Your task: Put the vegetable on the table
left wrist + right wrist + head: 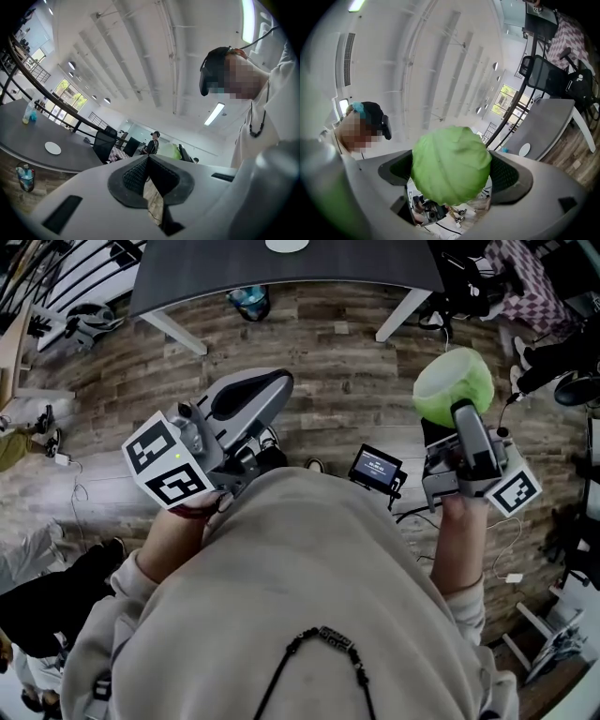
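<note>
Cabbage (454,381), pale green and round, pinched in the right tongs (450,174) at the right of the head view. It is raised over the wood floor (347,381), well apart from the dark tabletop (234,268) along the top edge of the frame. The right gripper view shows both pads pressed into the sides of the head, which bulges out past them. Left tongs (149,160), at centre left of the head view, pressed together at the tips with nothing between them.

Likely fault: a smooth, round head gripped at only two sides may slip out if the tongs tilt or swing on the way across, and it would drop to the floor. Set down near the tabletop edge, it could roll off.

Surroundings: white plate (286,245) on the tabletop at top centre, to be kept clear of; blue-green bundle (248,302) on the floor beneath that edge; small screen (377,467) at the person's waist; black chair (543,72) at the upper right of the right gripper view. Only open floor appears to lie between person and tabletop.
</note>
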`<state>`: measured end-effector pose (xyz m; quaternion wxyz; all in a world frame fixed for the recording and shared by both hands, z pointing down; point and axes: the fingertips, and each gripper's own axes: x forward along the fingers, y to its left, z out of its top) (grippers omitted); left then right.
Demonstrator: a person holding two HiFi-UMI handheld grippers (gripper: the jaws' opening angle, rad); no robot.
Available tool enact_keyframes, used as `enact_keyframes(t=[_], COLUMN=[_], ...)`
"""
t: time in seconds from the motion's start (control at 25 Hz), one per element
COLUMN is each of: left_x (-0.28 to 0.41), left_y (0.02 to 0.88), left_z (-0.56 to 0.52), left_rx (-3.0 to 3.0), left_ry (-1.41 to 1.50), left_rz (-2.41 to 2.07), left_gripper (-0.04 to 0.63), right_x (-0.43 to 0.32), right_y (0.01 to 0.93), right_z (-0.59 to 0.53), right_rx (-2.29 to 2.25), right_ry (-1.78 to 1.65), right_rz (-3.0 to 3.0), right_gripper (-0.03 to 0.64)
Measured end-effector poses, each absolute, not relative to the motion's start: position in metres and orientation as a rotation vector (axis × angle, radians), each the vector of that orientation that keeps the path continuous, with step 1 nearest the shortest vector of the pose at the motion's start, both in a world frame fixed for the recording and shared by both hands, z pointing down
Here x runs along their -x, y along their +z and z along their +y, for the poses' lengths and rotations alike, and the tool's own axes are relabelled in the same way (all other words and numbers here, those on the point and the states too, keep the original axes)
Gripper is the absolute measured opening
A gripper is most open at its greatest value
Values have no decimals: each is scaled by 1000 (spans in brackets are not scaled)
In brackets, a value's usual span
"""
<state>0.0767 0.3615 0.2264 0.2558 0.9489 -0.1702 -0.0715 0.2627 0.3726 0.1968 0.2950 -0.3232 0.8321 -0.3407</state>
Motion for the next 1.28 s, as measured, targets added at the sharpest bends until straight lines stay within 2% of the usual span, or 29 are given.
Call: enact_keyframes(t=[0.6, 1.28], left_x=[-48, 53], left_y=[230, 257], left_z=[274, 187], left_rx=[-2621, -2571], left_ry=[-124, -186], left_rz=[-202, -346], left_gripper=[6, 6], right_x=[-220, -123], right_y=[188, 183], right_z=[291, 190], right_rx=[997, 856], right_ry=[-860, -926], right_rz=[2170, 2190], right_gripper=[486, 486])
